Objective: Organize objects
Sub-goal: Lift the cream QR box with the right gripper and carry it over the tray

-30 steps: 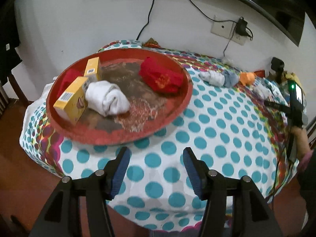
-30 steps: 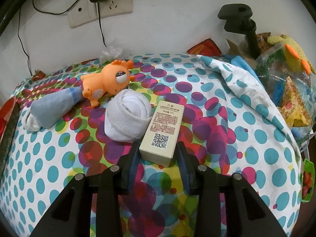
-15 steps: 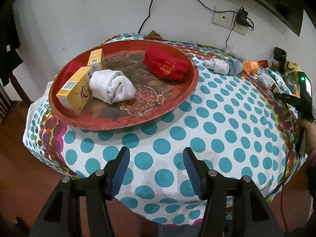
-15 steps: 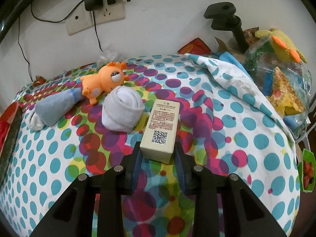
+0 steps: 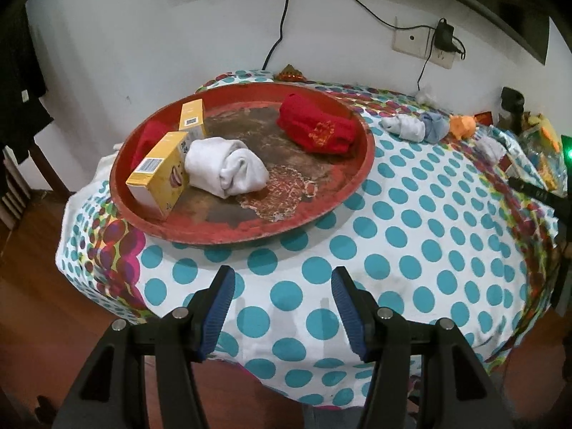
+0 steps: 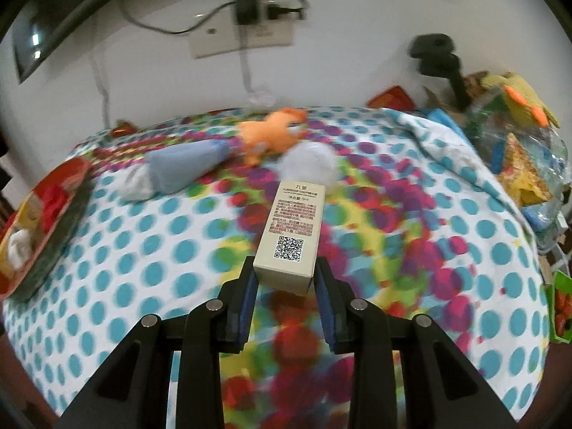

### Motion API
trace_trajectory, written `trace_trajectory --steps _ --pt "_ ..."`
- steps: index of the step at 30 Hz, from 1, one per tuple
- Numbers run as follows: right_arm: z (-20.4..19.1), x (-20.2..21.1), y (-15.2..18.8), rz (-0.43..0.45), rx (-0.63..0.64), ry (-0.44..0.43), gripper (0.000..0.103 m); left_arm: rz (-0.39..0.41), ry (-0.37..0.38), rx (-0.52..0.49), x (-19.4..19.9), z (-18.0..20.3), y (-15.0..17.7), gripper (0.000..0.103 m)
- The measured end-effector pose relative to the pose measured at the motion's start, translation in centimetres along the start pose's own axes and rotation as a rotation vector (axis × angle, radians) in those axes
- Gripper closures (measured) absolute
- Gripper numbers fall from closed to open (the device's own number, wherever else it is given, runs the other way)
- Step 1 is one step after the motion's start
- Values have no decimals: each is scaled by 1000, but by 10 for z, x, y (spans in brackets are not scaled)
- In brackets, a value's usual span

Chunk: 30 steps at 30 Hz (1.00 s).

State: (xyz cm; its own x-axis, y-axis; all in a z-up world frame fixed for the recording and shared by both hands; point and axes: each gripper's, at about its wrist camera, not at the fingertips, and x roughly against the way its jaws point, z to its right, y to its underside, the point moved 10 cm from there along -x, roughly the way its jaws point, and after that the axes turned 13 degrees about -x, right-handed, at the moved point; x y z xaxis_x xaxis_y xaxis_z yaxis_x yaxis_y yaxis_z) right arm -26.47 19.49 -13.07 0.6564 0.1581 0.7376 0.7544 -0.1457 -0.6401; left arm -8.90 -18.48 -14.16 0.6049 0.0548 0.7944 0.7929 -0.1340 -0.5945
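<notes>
Right gripper [image 6: 285,279] pinches 1 beige box [image 6: 291,237], lifted off the cloth [image 6: 143,250]. Left gripper [image 5: 282,304] spread, nothing between, above cloth edge. Left view: tray [image 5: 357,178] holding 2 yellow boxes [image 5: 161,173], 1 white sock [image 5: 225,166], 2 red bundles [image 5: 318,128]. Only right view shows the toy [image 6: 271,132] and bag clutter [image 6: 518,150] close.

QR code and seemingly Chinese print, too blurred, on cream box [image 6: 291,236]
</notes>
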Motion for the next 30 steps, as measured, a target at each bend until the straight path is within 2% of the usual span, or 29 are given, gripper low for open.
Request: trace_trajectory --steps 4,10,18,23,30 --pt "-42 6 11 -9 69 -52 73 1 -20 -5 2 -5 0 45" --pt "-115 13 24 -26 175 -148 73 -2 0 38 2 -15 1 45" --pt "-209 20 41 -51 309 -259 73 -12 -10 63 3 -32 5 45" --pt "-263 17 56 -70 390 -303 73 -26 -10 101 1 -47 10 45" --pt "-317 6 73 -104 451 -342 73 -25 -11 117 2 -58 12 45"
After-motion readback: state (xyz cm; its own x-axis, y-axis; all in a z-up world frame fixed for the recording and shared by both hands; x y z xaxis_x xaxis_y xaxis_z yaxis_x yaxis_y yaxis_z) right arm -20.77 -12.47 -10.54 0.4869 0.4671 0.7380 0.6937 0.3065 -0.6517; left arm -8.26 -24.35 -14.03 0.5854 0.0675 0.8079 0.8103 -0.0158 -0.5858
